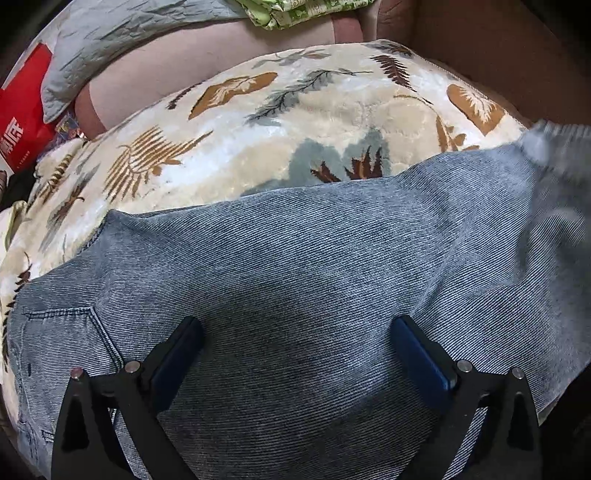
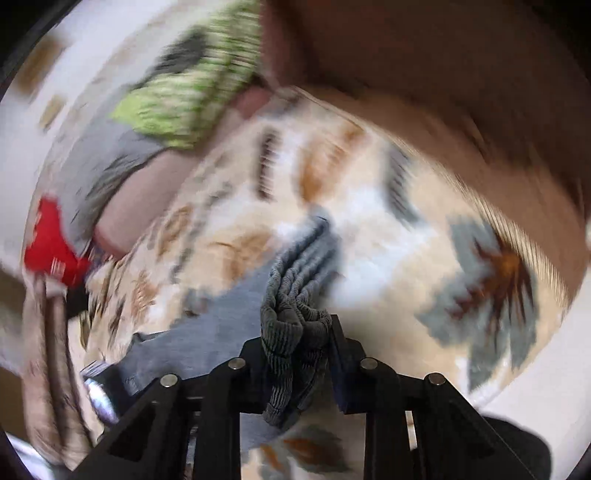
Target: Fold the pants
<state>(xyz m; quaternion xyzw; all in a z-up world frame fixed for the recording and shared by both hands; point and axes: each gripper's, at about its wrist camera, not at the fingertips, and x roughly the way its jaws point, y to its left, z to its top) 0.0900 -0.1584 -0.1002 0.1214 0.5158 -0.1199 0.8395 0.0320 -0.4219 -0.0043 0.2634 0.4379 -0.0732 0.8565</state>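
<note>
Blue-grey denim pants point(image 1: 295, 277) lie spread across a cream blanket with a leaf print point(image 1: 295, 110). A back pocket shows at the lower left. My left gripper point(image 1: 297, 328) hovers just over the cloth, open, with nothing between its blue pads point(image 1: 421, 354). The far right end of the pants point(image 1: 546, 147) is lifted and blurred. In the right wrist view my right gripper point(image 2: 295, 332) is shut on a bunched, ribbed fold of the pants point(image 2: 291, 317), raised above the blanket point(image 2: 406, 240); the view is smeared by motion.
A grey pillow point(image 1: 122, 40) and a green patterned cloth point(image 1: 295, 13) lie at the back. A red bag point(image 1: 22, 122) stands at the left edge. Dark brown upholstery point(image 1: 498, 55) rises at the back right.
</note>
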